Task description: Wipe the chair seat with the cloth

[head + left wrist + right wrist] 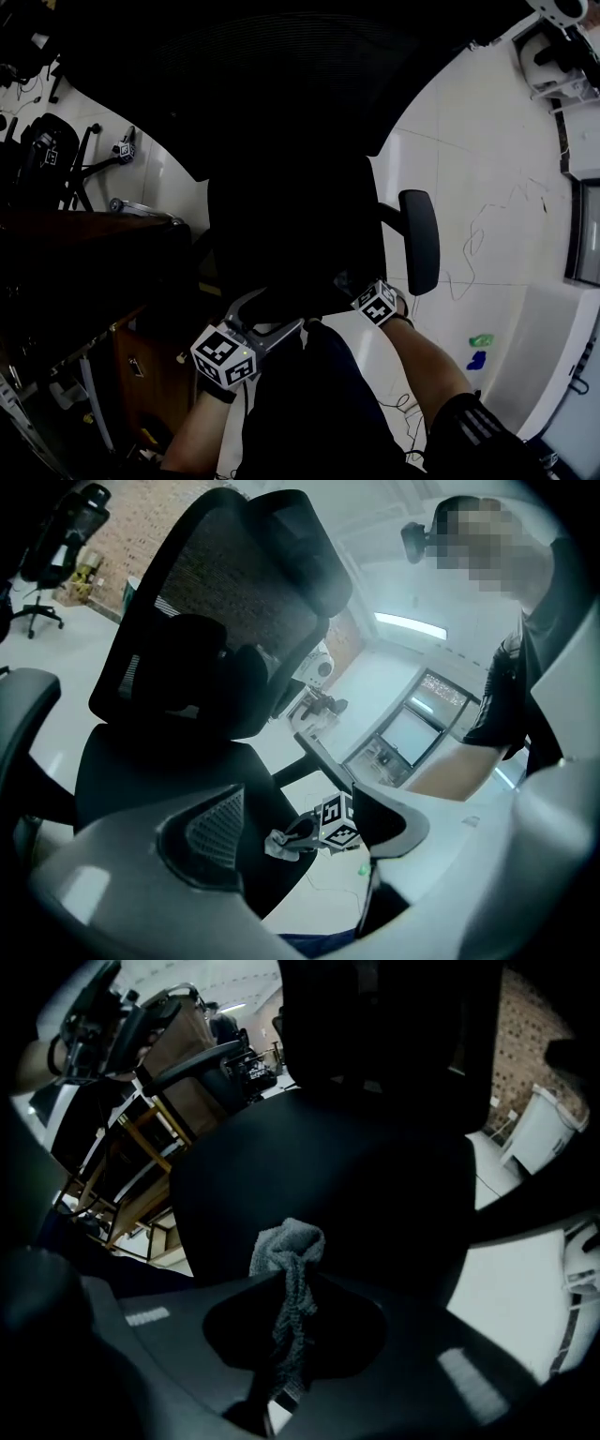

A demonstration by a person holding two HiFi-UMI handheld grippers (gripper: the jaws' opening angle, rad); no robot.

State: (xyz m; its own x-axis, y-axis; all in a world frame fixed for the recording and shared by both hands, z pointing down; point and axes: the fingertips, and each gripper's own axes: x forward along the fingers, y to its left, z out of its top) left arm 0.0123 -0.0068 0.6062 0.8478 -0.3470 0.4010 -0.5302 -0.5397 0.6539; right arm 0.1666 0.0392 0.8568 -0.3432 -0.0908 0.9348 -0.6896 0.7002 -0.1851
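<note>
1. Right gripper (292,1283): jaws pinched tight on the cloth (286,1246). A bunched wad stands above the tips and a twisted tail runs back between them.
2. Cloth: grey, looped terry texture, crumpled into a knot. It sits at the front right of the chair seat (337,1176). Contact with the seat surface cannot be told.
3. Left gripper (274,312): jaws spread wide, nothing between them. It is held at the seat's front edge, left of the right gripper and apart from it.
4. Seat: black, matte, broad with rounded front corners.
5. Backrest (234,592): black open mesh in a curved frame, with a solid padded lump low on it.
6. Armrest (419,239): black, smooth, oblong pad on the seat's right side.
7. Floor (487,159): pale glossy tiles, with thin cables trailing across it.
8. Brown wooden cabinet (141,366) stands left of the chair.
</note>
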